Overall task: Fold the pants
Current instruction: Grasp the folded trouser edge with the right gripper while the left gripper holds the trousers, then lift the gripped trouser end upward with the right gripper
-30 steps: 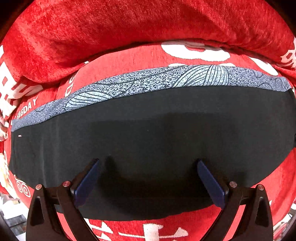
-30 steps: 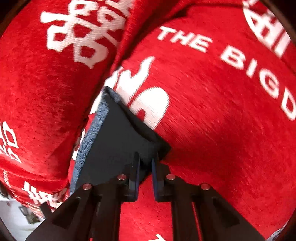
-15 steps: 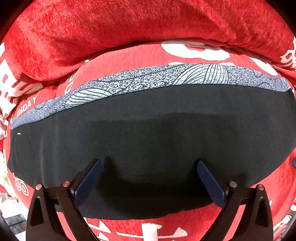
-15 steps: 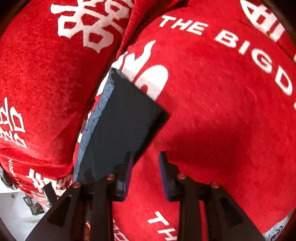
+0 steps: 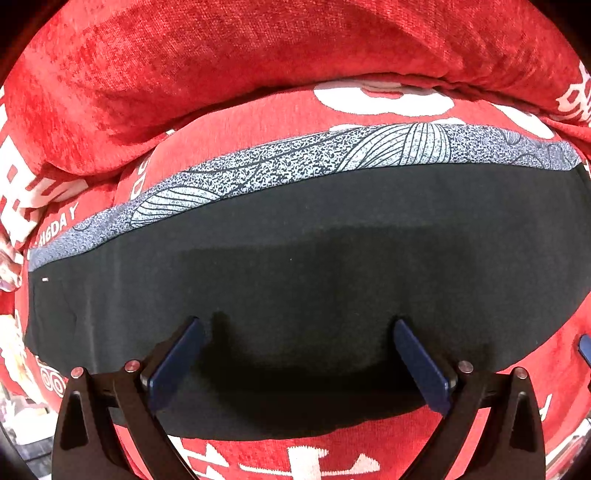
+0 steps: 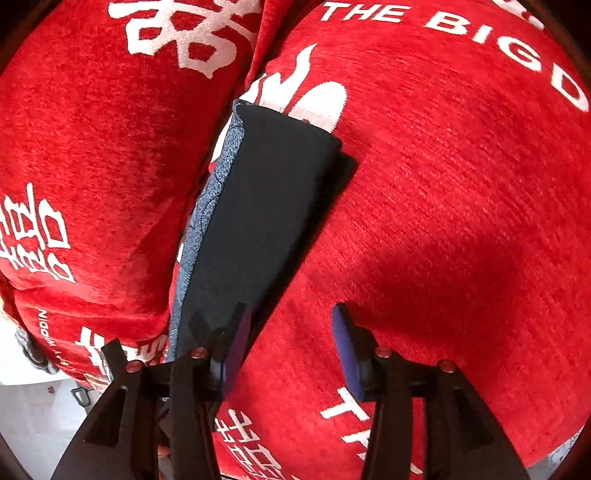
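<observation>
1. The left claw (image 5: pixel 295 350) hangs low over the near half of the pants (image 5: pixel 314 266), its two blue pads (image 5: pixel 177 358) spread wide apart with nothing between them.
2. The right claw (image 6: pixel 288 343) is parted too, less widely, and grips nothing; its left pad (image 6: pixel 232 347) sits over the near end of the pants (image 6: pixel 266 206), while its right pad (image 6: pixel 347 354) is over bare red cover (image 6: pixel 461 221).
3. The pants lie flat on a red sofa, a long dark band running left to right in the left claw's view, with a strip of grey patterned fabric (image 5: pixel 332 158) showing along the far edge.
4. The near edge of the pants falls just short of the white lettering (image 5: pixel 295 461) at the front of the seat.
5. A red back cushion (image 5: pixel 258 55) rises just beyond the patterned strip.
6. In the right claw's view the pants stretch away as a narrow dark wedge, lying beside the back cushion (image 6: pixel 92 147) on the left, with "THE BIG D" printed in white (image 6: pixel 480 29) on the seat to the far right.
</observation>
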Motion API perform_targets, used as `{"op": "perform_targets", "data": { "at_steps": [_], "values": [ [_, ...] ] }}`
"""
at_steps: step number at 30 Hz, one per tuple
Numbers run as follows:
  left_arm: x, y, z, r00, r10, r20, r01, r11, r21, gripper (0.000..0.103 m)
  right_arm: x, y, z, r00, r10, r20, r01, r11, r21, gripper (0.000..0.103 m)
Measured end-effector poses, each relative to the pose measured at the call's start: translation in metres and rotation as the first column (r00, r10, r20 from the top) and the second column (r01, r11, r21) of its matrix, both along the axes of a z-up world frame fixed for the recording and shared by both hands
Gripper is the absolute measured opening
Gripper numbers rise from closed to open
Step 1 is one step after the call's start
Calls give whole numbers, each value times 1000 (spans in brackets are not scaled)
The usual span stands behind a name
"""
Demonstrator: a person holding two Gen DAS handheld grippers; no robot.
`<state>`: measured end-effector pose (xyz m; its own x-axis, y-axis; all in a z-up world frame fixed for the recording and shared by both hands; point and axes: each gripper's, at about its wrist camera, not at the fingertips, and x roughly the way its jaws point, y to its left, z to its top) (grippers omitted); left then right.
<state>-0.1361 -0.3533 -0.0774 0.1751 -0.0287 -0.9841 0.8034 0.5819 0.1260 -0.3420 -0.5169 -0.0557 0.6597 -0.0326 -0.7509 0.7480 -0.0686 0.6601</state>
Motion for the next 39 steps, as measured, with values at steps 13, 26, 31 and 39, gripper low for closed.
{"op": "perform_targets", "data": {
  "at_steps": [13, 26, 31, 39],
  "values": [
    [-2, 0, 3, 1000, 4, 12, -4, 1000, 7, 103, -2, 3, 7, 999, 43, -4, -43, 994, -97, 59],
    [-6, -2, 5, 1000, -3, 13, 3, 1000, 14, 103, 7, 7, 3, 996, 87, 30, -86, 996, -34, 60],
    [-6, -4, 6, 1000, -3, 19, 3, 1000, 22, 103, 3, 4, 3, 997, 67, 48, -66, 997, -26, 60],
    [-26, -28, 27, 997, -73, -19, 71, 995, -74, 103, 6, -14, 3, 995, 45, 91, -38, 996, -81, 60]
  ]
}}
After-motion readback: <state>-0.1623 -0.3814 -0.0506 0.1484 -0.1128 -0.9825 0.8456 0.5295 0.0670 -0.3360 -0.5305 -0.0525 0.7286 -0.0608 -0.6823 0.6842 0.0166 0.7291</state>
